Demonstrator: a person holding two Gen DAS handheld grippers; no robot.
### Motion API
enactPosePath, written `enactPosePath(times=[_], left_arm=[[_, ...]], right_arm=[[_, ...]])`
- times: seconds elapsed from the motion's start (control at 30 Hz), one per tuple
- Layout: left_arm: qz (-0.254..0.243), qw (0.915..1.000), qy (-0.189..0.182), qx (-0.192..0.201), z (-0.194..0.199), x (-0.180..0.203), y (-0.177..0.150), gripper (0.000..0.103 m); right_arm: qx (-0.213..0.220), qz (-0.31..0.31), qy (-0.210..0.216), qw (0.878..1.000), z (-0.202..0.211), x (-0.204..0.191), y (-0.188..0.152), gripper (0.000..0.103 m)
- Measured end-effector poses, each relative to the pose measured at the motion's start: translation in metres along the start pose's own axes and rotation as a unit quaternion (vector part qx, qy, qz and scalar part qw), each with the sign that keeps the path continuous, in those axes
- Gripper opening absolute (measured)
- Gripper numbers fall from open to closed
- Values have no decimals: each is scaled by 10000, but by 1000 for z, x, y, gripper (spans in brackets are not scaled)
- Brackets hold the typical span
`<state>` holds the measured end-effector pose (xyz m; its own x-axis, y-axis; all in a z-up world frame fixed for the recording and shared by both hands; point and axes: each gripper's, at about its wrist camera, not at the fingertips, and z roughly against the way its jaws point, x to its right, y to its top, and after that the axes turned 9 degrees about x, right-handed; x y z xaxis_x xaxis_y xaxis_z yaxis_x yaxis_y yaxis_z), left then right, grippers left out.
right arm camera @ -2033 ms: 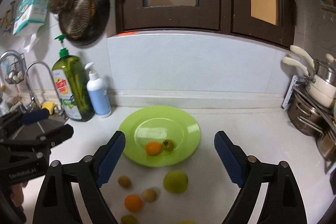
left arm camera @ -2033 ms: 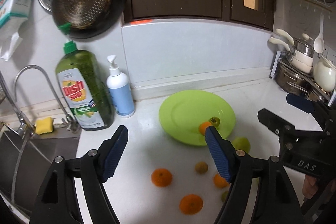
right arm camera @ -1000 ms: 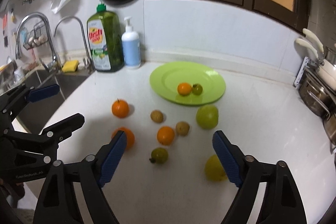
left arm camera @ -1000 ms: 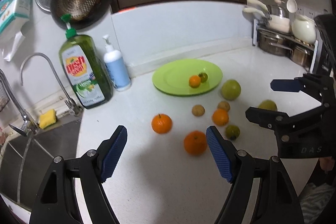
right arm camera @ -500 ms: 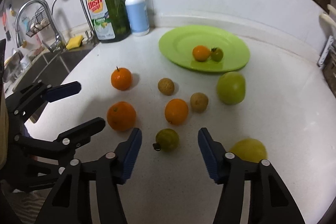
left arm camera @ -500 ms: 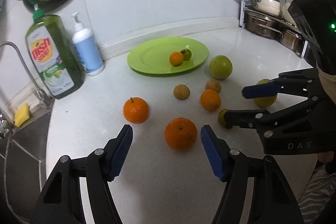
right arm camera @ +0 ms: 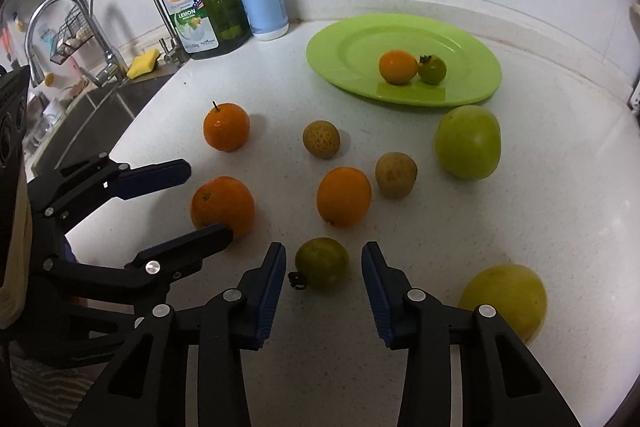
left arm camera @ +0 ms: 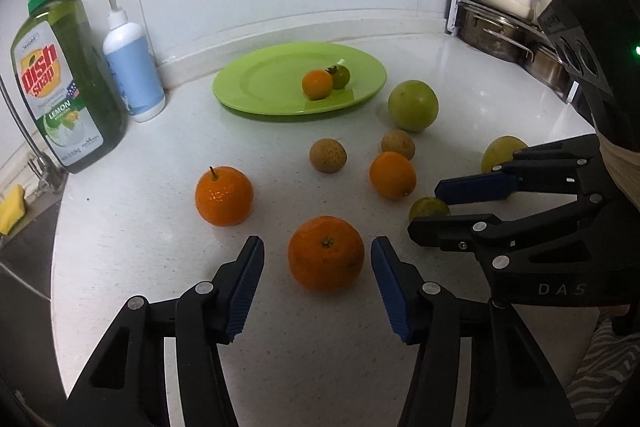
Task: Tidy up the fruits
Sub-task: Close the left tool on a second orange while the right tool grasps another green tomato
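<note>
Currently the left gripper point(left arm camera: 317, 269) sits low over the white surface point(left arm camera: 140, 259), jaws open wide with a large orange point(left arm camera: 326, 253) between the blue pads, a gap on each side, nothing held. The right gripper point(right arm camera: 324, 273) has its jaws open too, straddling a small green citrus point(right arm camera: 322, 262) with a dark stem, pads not touching it.

Landmark: green plate point(left arm camera: 260, 83), at the back of the surface near the wall. On the plate, toward its front-right part, a small orange fruit point(left arm camera: 317, 84) and a small green fruit point(left arm camera: 340, 76) sit touching each other. Just off the plate's right rim lies a big green round fruit point(left arm camera: 413, 105). In front of the plate: a brown speckled fruit point(left arm camera: 327, 155), a second brown fruit point(left arm camera: 397, 144) further right, and a mid-size orange point(left arm camera: 392, 175) just in front of that one. Further front and left of the plate, a stemmed orange point(left arm camera: 224, 195). The large orange is the one farthest in front of the plate, the small green citrus to its right. A yellow-green fruit point(right arm camera: 503, 301) lies well to the front right of the plate, just beside the right gripper's right finger.

Left of the plate stand a blue pump bottle point(left arm camera: 133, 67) and a green dish soap bottle point(left arm camera: 66, 83), side by side. Beyond them a faucet point(right arm camera: 120, 15) and a yellow sponge point(right arm camera: 143, 62) at the sink. Pots point(left arm camera: 496, 23) are stacked on a rack right of the plate.
</note>
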<state>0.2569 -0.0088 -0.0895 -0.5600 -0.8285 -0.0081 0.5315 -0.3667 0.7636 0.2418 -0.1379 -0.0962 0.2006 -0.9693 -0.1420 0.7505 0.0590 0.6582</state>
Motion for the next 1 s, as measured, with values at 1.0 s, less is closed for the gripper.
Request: enactPosePath(times=[1.0], left_arm=[[221,9996,124,125,14,1,10,41]], right_arm=[[97,70,104,9999,5,-4,2,30]])
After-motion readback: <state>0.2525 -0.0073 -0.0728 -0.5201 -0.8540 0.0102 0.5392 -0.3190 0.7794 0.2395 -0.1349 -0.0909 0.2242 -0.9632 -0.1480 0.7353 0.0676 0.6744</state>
